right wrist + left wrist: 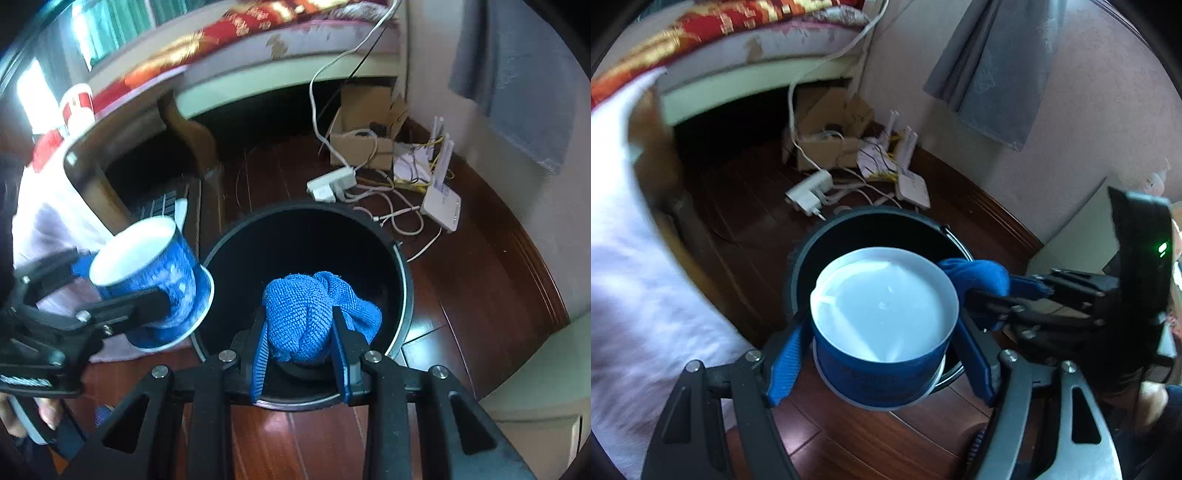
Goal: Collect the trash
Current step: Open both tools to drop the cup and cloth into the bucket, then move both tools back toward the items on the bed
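A blue paper cup [882, 314] with a white inside sits between the blue pads of my left gripper [882, 332], which is shut on its sides. It hangs tilted over the near left rim of a round black trash bin [849, 218] on the floor. My right gripper [301, 321] is shut on a bunched blue knitted cloth [299, 314], held above the open mouth of the bin [306, 206]. In the right wrist view the cup [147, 273] and left gripper [118, 280] are at the left. In the left wrist view the cloth [975, 277] and right gripper [990, 295] are at the right.
The bin stands on a dark wooden floor [461, 277]. Behind it lie a white power strip [332, 184], tangled cables, a white router [441, 206] and an open cardboard box [362, 144]. A bed with a red cover [221, 29] runs along the back. White fabric [635, 277] fills the left.
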Motion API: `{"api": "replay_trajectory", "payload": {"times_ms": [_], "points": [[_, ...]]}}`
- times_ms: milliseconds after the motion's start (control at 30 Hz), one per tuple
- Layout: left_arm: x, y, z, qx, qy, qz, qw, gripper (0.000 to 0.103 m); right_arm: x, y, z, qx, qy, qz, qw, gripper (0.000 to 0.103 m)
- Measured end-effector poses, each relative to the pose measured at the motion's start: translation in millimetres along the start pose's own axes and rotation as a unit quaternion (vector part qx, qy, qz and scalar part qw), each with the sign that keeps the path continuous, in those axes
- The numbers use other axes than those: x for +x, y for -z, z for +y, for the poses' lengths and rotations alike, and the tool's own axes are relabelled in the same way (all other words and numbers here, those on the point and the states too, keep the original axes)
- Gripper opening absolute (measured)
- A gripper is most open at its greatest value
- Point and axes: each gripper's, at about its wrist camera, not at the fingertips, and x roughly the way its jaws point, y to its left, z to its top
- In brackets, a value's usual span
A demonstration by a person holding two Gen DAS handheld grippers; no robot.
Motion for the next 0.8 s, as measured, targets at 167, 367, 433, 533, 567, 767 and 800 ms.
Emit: {"api": "replay_trajectory", "payload": {"times_ms": [167, 367, 433, 533, 567, 767, 800], "points": [[20, 9, 8, -0.028, -0.013, 0.041, 0.9987, 0.096, 33, 9, -10, -0.006, 0.045, 0.035, 0.998, 0.086], [7, 18, 9, -0.02, -0.042, 0.027, 0.9986, 0.099, 29, 16, -16, 0.013, 0.068, 0.045, 0.997, 0.094], [-1, 21, 10, -0.023, -0.05, 0.019, 0.9983, 0.099, 24, 17, -15, 0.017, 0.072, 0.044, 0.996, 0.094], [-7, 17, 17, -0.03, -0.055, 0.009, 0.998, 0.099, 13, 16, -9, 0.014, 0.079, 0.037, 0.996, 0.095], [-7, 16, 19, -0.031, -0.059, 0.004, 0.9978, 0.099, 9, 15, -7, 0.013, 0.079, 0.033, 0.996, 0.095], [-44, 24, 19, -0.027, -0.09, -0.027, 0.9952, 0.1, -24, 3, 14, 0.007, 0.095, 0.015, 0.995, 0.096], [-49, 25, 19, -0.027, -0.094, -0.031, 0.9947, 0.1, -30, 0, 18, 0.007, 0.097, 0.015, 0.995, 0.096]]}}
